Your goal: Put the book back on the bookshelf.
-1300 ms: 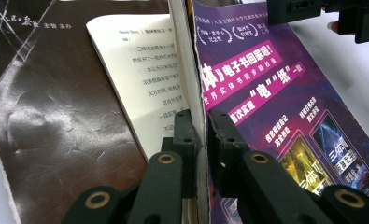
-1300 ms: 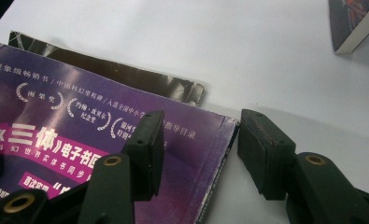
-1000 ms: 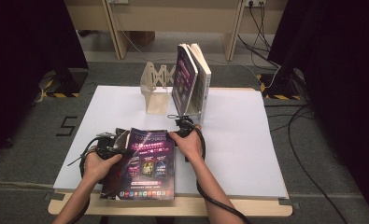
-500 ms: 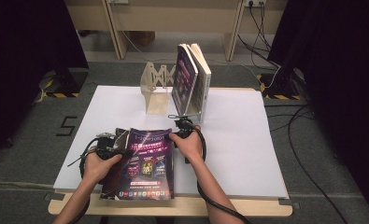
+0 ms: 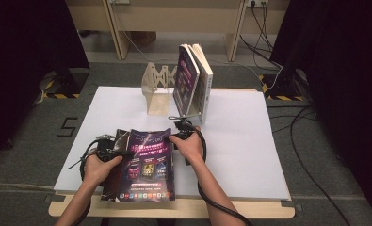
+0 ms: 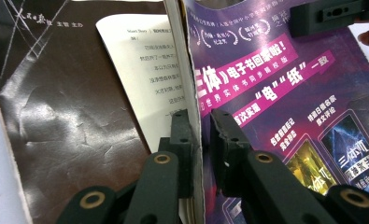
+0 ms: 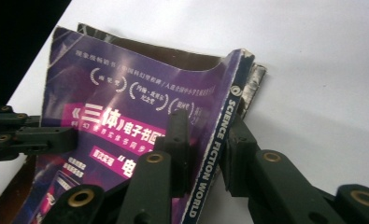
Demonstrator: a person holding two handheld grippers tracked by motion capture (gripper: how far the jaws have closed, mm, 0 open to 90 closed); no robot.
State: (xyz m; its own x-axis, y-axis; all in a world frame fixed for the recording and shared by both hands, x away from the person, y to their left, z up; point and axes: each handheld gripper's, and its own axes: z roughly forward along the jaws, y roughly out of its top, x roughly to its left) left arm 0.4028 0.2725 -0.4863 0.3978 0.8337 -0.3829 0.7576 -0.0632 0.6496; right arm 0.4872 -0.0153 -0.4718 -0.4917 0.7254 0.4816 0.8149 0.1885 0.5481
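left gripper: clamped on the magazine's open edge | right gripper: jaws just closing, pinching its spine | magazine: front of table, cover up (brown flap splayed left) | step: two-handed grab | next: likely lift level, toward book stand

Overhead overview, 2 close magazine views

I see the magazine lying on the near-left part of the tabletop. Behind it, toward the far edge, a wooden rack stands with two upright books just to its right.
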